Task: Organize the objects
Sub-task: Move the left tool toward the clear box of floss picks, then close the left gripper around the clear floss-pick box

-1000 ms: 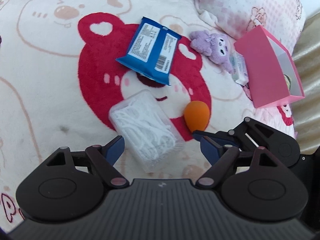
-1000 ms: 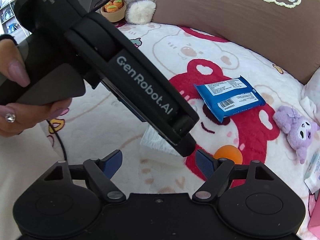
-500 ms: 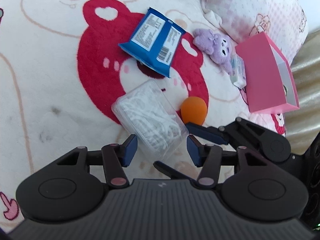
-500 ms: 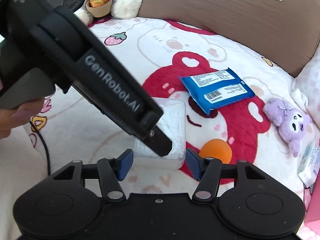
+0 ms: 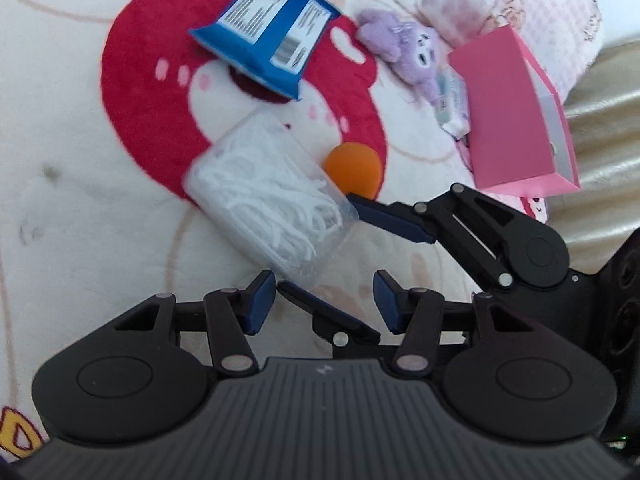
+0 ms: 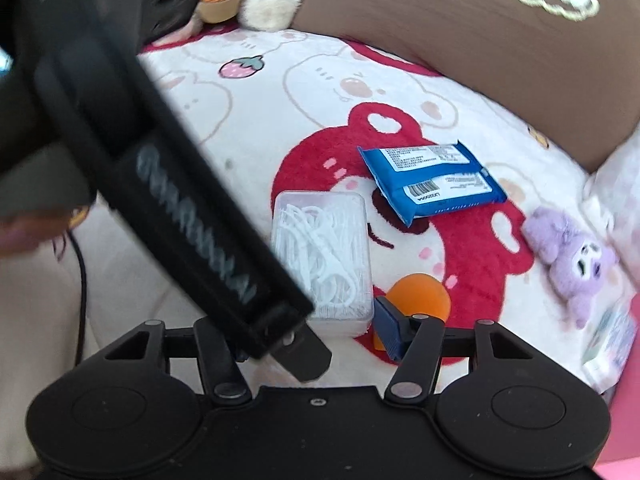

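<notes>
While the floss-pick box [image 5: 268, 196] lies flat on the bed blanket [image 5: 80, 160], touching the orange ball [image 5: 354, 168], both grippers converge on it. Left gripper [image 5: 324, 304]: jaws wide, empty, just short of the box. Right gripper [image 5: 320, 252]: jaws wide, straddling the box corner, likely for pickup. Blue packet [image 5: 268, 28], purple plush [image 5: 404, 48], pink box [image 5: 516, 112] nearby, the last probably the destination.

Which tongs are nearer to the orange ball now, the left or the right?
Right. One tip of the right tongs lies just beside the orange ball. The left tongs sit further back, at the near end of the clear floss box.
</notes>
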Available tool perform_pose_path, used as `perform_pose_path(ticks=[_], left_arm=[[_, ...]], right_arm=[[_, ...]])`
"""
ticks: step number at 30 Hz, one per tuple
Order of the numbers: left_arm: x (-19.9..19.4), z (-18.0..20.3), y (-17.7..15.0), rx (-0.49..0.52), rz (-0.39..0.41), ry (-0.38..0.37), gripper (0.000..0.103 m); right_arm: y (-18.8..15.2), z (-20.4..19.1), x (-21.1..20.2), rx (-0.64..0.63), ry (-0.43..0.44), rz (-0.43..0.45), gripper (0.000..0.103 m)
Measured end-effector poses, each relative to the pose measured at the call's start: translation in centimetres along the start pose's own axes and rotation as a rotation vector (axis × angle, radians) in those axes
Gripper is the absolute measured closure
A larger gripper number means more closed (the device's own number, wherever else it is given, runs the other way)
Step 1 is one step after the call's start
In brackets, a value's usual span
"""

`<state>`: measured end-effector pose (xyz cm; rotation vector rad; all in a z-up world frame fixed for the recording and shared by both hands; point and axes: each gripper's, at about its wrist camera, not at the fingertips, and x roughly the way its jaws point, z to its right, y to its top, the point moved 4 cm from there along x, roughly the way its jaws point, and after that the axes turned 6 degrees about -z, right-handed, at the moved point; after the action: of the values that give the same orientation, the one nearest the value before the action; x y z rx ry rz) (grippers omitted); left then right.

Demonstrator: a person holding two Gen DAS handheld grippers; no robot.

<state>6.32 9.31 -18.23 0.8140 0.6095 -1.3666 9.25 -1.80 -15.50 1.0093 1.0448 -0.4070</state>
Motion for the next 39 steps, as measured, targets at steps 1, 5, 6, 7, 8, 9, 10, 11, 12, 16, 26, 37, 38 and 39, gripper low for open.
perform_pose_path(ticks=[1, 5, 6, 7, 8, 9, 10, 11, 12, 16, 26, 37, 38, 39], left_arm=[[-0.4, 0.0, 0.1, 0.018, 0.016, 0.020, 0.051], [-2.0, -0.4, 0.8, 0.066, 0.093, 0.121, 0.051], [-2.3, -0.7, 1.0, 0.062, 0.105, 0.130, 0.051], [-2.5, -0.9, 1.2, 0.058, 0.115, 0.137, 0.051], [-2.6, -1.1, 1.3, 0.054, 0.121, 0.139, 0.051], [-2.7, -1.3, 1.4, 0.050, 0.125, 0.141, 0.051], [-2.7, -1.4, 1.4, 0.046, 0.127, 0.143, 0.051], [-2.5, -1.5, 1.5, 0.047, 0.128, 0.150, 0.051], [-2.2, -1.5, 1.5, 0.052, 0.129, 0.163, 0.051], [-0.8, -1.1, 1.4, 0.046, 0.107, 0.124, 0.048], [0.3, 0.2, 0.5, 0.085, 0.043, 0.054, 0.057], [1.3, 1.1, 0.0, 0.030, 0.066, 0.067, 0.055], [1.3, 1.2, 0.2, 0.028, 0.073, 0.069, 0.055], [1.4, 1.2, 0.4, 0.024, 0.071, 0.065, 0.055]], right_arm=[[-0.2, 0.1, -0.1, -0.010, -0.001, -0.004, 0.039], [-1.2, 0.5, -0.9, -0.034, 0.023, -0.013, 0.039], [-1.6, 0.6, -1.3, -0.040, 0.036, -0.016, 0.039], [-1.9, 0.7, -1.5, -0.041, 0.057, -0.022, 0.039], [-2.1, 0.7, -1.6, -0.034, 0.080, -0.030, 0.039], [-2.3, 0.8, -1.9, -0.024, 0.100, -0.036, 0.039], [-2.6, 0.9, -2.1, -0.018, 0.112, -0.041, 0.039], [-2.8, 0.8, -2.3, -0.019, 0.117, -0.046, 0.039], [-3.0, 0.8, -2.4, -0.022, 0.114, -0.049, 0.039], [-3.2, 0.9, -2.1, -0.018, 0.110, -0.068, 0.039], [-4.0, 2.5, -2.1, 0.058, 0.046, -0.117, 0.038], [-5.9, 6.0, -1.8, 0.278, 0.122, -0.145, 0.036], [-5.8, 5.9, -1.9, 0.293, 0.162, -0.132, 0.036], [-5.6, 5.8, -1.9, 0.304, 0.178, -0.120, 0.036]])
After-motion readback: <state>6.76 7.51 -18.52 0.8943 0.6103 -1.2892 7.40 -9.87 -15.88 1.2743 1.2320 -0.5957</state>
